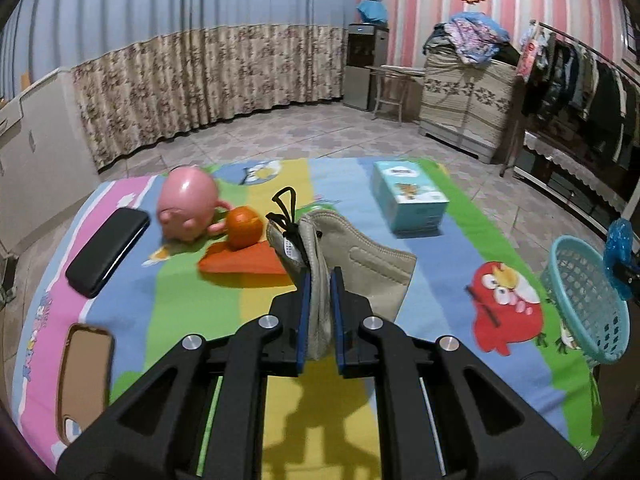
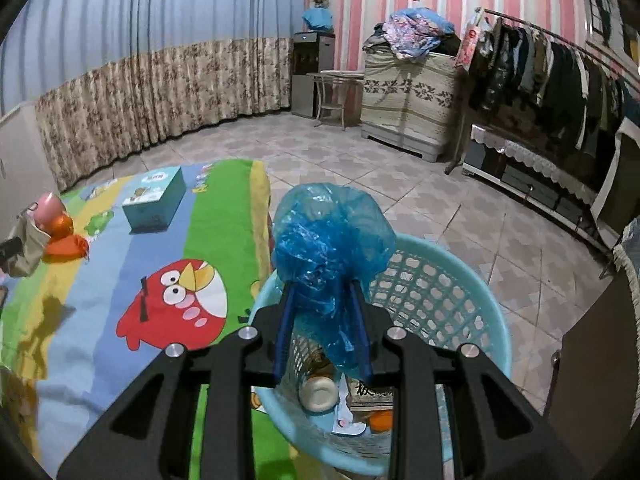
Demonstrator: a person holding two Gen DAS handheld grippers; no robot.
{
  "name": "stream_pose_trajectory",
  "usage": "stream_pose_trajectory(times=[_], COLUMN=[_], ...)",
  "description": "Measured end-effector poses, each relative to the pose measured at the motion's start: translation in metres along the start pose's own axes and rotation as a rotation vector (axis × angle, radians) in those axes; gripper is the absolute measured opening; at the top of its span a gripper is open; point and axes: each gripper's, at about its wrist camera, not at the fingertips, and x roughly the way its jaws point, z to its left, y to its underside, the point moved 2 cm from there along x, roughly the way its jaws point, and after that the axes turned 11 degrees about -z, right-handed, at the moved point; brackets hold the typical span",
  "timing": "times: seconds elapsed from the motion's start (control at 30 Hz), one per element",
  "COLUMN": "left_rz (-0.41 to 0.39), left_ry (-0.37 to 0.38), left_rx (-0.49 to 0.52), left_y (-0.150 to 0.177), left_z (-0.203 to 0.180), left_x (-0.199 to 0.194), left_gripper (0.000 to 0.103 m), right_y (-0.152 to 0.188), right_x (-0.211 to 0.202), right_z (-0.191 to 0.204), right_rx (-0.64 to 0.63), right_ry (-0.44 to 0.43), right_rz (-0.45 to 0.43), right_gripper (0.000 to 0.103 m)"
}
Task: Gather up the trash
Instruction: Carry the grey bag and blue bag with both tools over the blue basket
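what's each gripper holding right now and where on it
Left gripper pinches the beige face mask at its lower folded edge. Right gripper grips the crumpled blue plastic bag by its lower bunched part, above the basket.

Crinkled blue plastic bag [image 2: 328,248], pale turquoise lattice basket [image 2: 440,292], beige mask [image 1: 352,264].

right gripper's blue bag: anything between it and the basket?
Nothing visible. The right gripper is shut on the blue bag directly over the basket, whose mouth is open below; only trash already lies at the bottom.
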Motion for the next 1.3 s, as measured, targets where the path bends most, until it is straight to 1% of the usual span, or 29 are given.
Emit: stream_pose_trajectory(times=[0.4, 0.57, 0.9, 1.13, 1.3], left_rz=[-0.034, -0.043, -0.062, -0.063, -0.076], left_ry=[0.074, 0.098, 0.152, 0.208, 0.254], left_rx=[0.055, 0.070, 0.105, 0.146, 0.169], left_y=[-0.015, -0.018, -0.027, -0.025, -0.026], left_z=[-0.063, -0.085, -0.139, -0.185, -0.215], left_x=[-0.013, -0.017, -0.020, -0.020, -0.019], left_gripper=[0.009, 0.009, 0.009, 0.009, 0.009], right_y=[0.001, 0.003, 0.001, 0.001, 0.003], right_x=[-0.006, -0.006, -0.007, -0.011, -0.011], right_z=[-0.037, -0.051, -0.071, -0.094, -0.108], right_rx=[0.063, 0.104, 0.127, 0.151, 0.194], right_ry=[0.050, 0.055, 0.074, 0.104, 0.102], right_rz=[-0.019, -0.024, -0.039, -0.048, -0.047], right_gripper=[0.027, 0.027, 0.027, 0.027, 0.027])
